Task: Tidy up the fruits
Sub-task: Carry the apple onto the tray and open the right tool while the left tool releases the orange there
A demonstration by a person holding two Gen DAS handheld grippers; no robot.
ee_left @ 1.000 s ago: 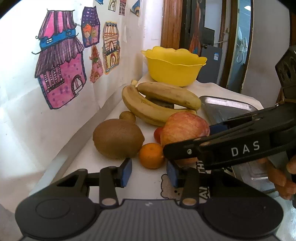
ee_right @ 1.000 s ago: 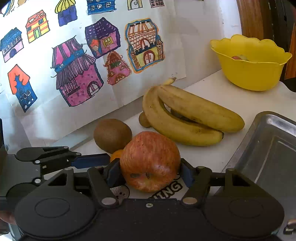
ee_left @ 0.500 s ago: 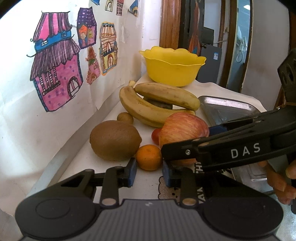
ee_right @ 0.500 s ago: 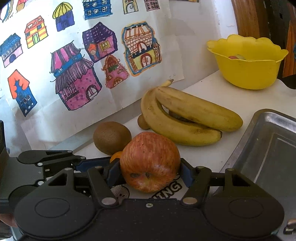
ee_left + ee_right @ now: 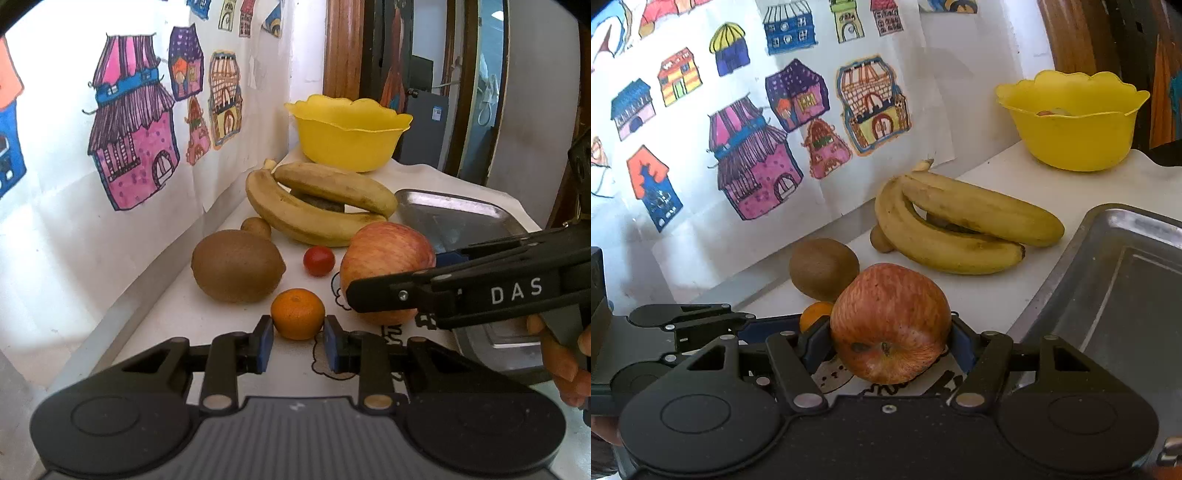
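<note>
Light: bright daylight, even across both views.
Glare: the white wall (image 5: 55, 229) washes out toward 9 o'clock; pale sheen on the metal tray (image 5: 1123, 280).
Shadows: soft, short, under the bananas (image 5: 960, 229).
Distortion: strong fisheye bending, dark corners at 11 and 1 o'clock.
Focus: fairly sharp centre, softer edges.

My left gripper (image 5: 298, 345) sits low and level, jaws parted, blue pads (image 5: 265, 343) flanking the mandarin (image 5: 297, 314) with a gap showing on each side. My right gripper (image 5: 890, 341) is clamped on the apple (image 5: 890, 323), both pads pressed against its sides. In the left wrist view, my right hand (image 5: 565, 354) wraps that gripper's handle, fingers curled.
</note>
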